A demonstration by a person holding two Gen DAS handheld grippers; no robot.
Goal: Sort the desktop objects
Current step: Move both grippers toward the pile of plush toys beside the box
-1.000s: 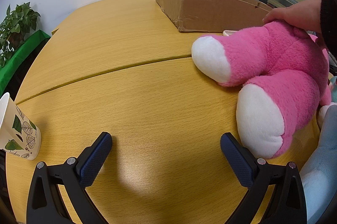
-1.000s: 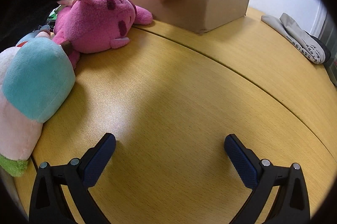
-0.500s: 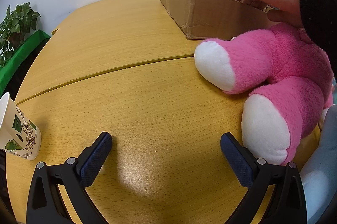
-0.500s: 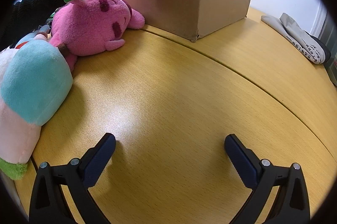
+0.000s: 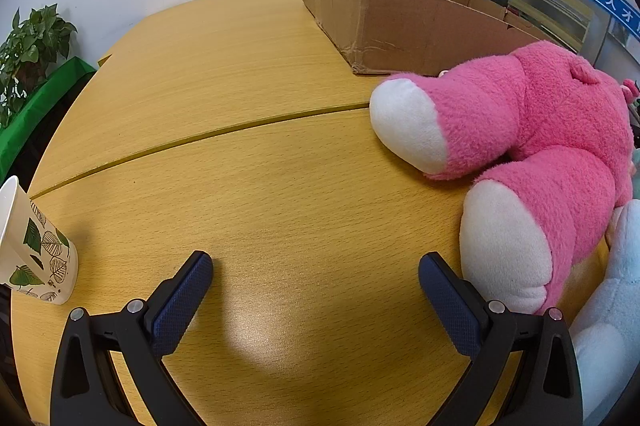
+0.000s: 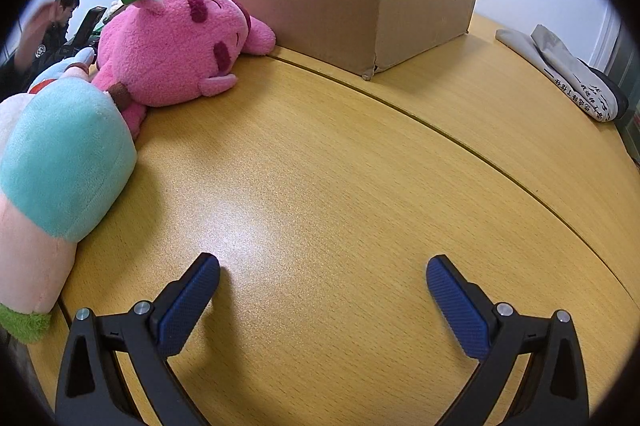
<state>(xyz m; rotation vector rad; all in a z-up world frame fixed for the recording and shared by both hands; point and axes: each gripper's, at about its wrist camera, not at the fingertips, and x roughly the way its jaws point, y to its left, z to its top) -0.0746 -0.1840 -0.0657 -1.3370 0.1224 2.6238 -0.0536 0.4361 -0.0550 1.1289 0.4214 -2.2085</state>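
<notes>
Right now both tongs hang just above the wooden bench [image 5: 248, 193] with nothing between their blue pads. The left tongs [image 5: 316, 270] are spread wide over bare wood, and the right tongs [image 6: 323, 272] are spread just as wide over another bare patch. From the left wrist view, a big pink plush toy [image 5: 540, 129] lies on the bench to the right, its two white-soled feet pointing toward the camera; the nearer foot sits just beside the right-hand finger of the left tongs, and whether they touch cannot be told. Behind the toy stands an open, shallow cardboard box [image 5: 404, 29], its near wall close against the plush. A paper cup [image 5: 32, 250] printed with green leaves stands upright near the bench's left edge, well apart from the toy. A potted plant [image 5: 32, 45] shows beyond the bench at the far left. From the right wrist view, the pink toy's head rests on the bench with one ear touching the box wall, and a second plush toy [image 6: 60, 161] in teal, pale pink and green lies against it at the left edge. A folded grey cloth bag [image 6: 568, 73] with dark lettering lies at the far right of the bench, well apart from the box. A person [image 6: 60, 21] sits in the background at the upper left.
</notes>
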